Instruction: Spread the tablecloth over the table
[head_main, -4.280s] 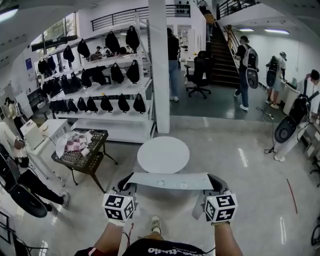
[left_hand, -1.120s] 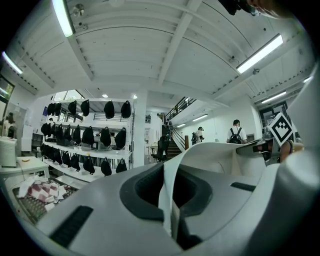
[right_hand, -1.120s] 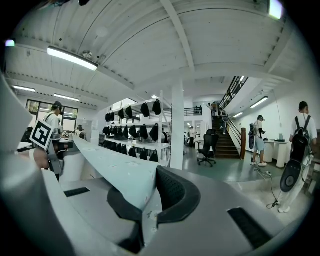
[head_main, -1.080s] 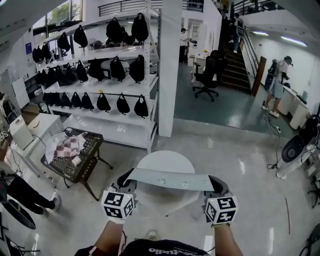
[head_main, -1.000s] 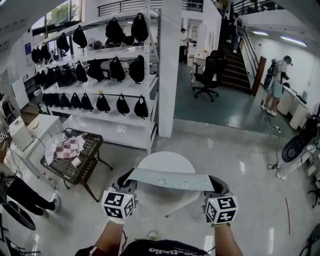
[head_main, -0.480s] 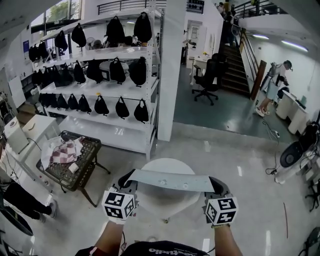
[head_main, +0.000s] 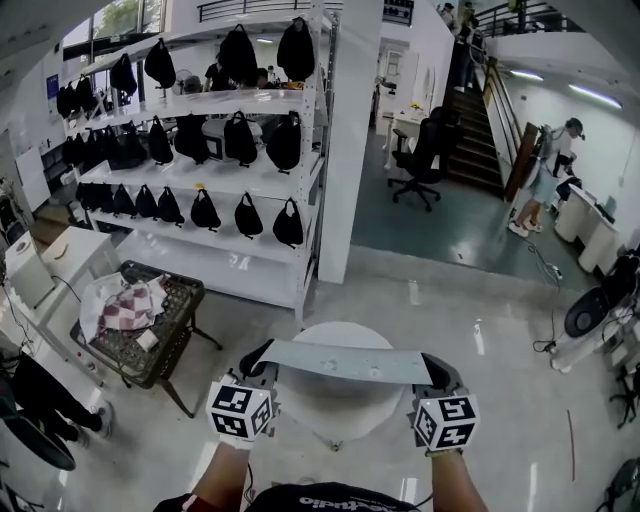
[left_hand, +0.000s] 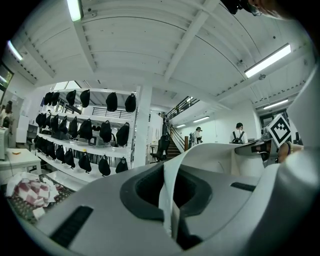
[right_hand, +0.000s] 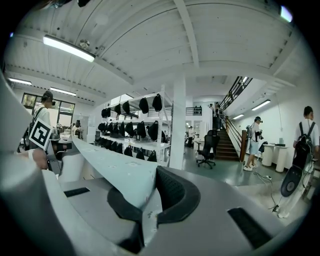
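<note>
A pale grey-blue tablecloth (head_main: 345, 362) hangs stretched in a taut band between my two grippers, above the near part of a round white table (head_main: 340, 390). My left gripper (head_main: 258, 362) is shut on the cloth's left end, where the cloth edge (left_hand: 170, 200) runs pinched between its jaws. On the other side, the right gripper (head_main: 432, 370) is shut on the right end, with the cloth (right_hand: 125, 175) leaving its jaws to the left. Both grippers are held about level at the same height. The table's far half shows beyond the cloth.
A black wire trolley (head_main: 150, 320) holding checked cloth stands left of the table. White shelving with black bags (head_main: 220, 130) and a white pillar (head_main: 350, 130) rise behind it. A person (head_main: 545, 170) stands far right by a counter; an office chair (head_main: 425, 150) sits by stairs.
The table has slid nearer and lower in the head view, now lying under the stretched cloth. Both grippers keep their hold and spacing.
</note>
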